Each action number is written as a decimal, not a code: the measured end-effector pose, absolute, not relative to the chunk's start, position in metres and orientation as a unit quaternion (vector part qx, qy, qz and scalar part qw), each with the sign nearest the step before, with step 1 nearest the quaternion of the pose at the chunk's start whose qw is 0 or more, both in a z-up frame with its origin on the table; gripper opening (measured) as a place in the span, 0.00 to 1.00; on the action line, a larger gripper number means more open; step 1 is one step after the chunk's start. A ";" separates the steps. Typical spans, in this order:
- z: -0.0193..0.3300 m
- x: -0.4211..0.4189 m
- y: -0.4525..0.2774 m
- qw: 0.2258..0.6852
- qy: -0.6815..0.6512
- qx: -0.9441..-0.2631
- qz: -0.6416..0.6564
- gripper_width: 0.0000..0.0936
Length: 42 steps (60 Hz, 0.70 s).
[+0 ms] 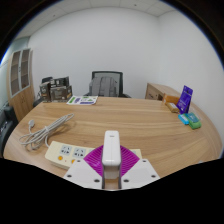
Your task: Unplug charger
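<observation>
My gripper [111, 172] is shut on a white charger [111, 151], which stands upright between the purple pads [93, 158]. A white power strip [66, 152] lies flat on the wooden table [140, 120], just left of the fingers. The charger sits beside the strip, not in its sockets as far as I can see. The strip's white cable [45, 130] lies coiled on the table further left.
A black office chair [107, 83] stands behind the table. Papers [82, 100] lie at the far side. A purple box [185, 97] and a teal item [190, 120] sit at the right. A cabinet [20, 75] stands at the left wall.
</observation>
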<state>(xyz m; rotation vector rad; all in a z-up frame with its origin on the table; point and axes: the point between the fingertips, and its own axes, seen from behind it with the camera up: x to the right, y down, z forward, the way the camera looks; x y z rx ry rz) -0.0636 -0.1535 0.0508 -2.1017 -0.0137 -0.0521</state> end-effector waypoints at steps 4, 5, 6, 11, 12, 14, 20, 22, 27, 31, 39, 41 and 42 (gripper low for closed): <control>0.054 -0.064 -0.151 0.488 -0.004 -0.873 -0.022 0.17; 0.055 -0.064 -0.151 0.485 0.000 -0.874 -0.020 0.17; 0.059 -0.064 -0.152 0.483 0.005 -0.875 -0.017 0.17; 0.134 -0.056 -0.143 0.561 -0.017 -0.826 -0.053 0.17; 0.159 -0.055 -0.141 0.580 -0.029 -0.811 -0.069 0.17; 0.206 -0.055 -0.135 0.613 -0.045 -0.784 -0.087 0.17; 0.297 -0.056 -0.129 0.671 -0.032 -0.739 -0.048 0.18; 0.319 -0.048 -0.132 0.678 -0.023 -0.734 -0.039 0.18; 0.312 -0.020 -0.122 0.669 0.015 -0.743 -0.021 0.18; 0.279 0.004 -0.121 0.645 0.037 -0.763 -0.019 0.18; 0.165 0.034 -0.131 0.574 0.068 -0.816 0.032 0.20; 0.146 0.042 -0.131 0.546 0.076 -0.833 0.040 0.21; 0.134 0.046 -0.131 0.537 0.080 -0.839 0.044 0.21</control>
